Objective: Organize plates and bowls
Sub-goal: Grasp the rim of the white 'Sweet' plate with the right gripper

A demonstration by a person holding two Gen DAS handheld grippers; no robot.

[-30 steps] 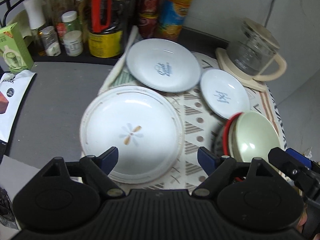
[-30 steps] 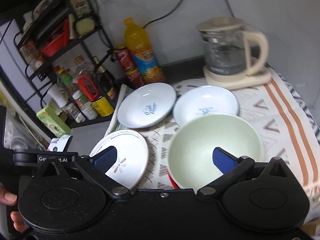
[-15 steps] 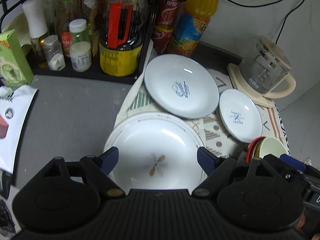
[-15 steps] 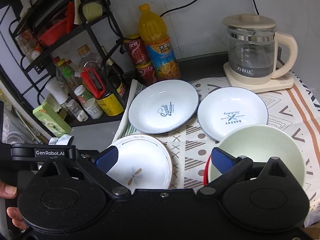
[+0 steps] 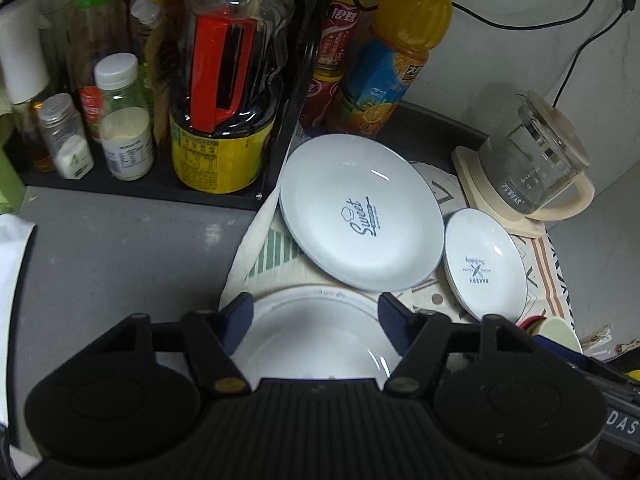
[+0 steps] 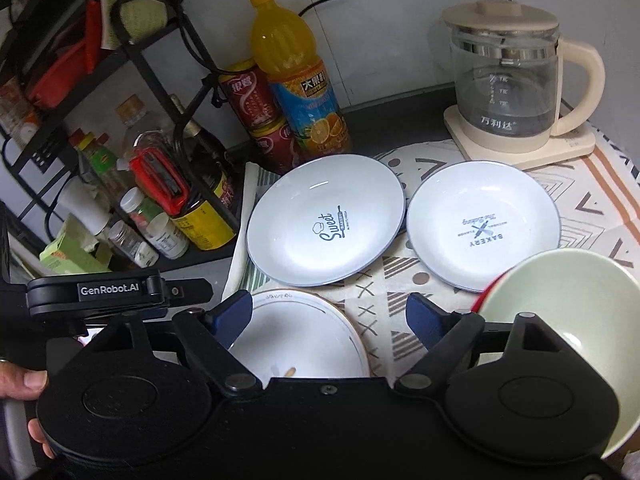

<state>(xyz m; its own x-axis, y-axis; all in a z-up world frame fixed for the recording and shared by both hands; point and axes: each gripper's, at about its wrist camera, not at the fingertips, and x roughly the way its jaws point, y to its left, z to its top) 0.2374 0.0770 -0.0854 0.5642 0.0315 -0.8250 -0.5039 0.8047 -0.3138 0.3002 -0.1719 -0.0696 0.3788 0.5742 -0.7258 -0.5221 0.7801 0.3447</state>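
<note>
A white gold-rimmed plate lies nearest on the patterned cloth. Behind it sit a pale blue "Sweet" plate and a smaller "Bakery" plate. A green bowl nests in a red bowl at the right. My left gripper hangs over the gold-rimmed plate's far half, its jaws closing, pads off the plate. My right gripper is over that plate's right edge and the cloth, jaws closing on nothing.
A glass kettle stands at the back right. An orange juice bottle, red cans and a black rack of jars and bottles line the back left. A hand holds the left gripper's body.
Both grippers have moved forward toward the back plates and their jaws have narrowed. The gold-rimmed plate now lies partly under them, and the green bowl has slid to the right edge.
</note>
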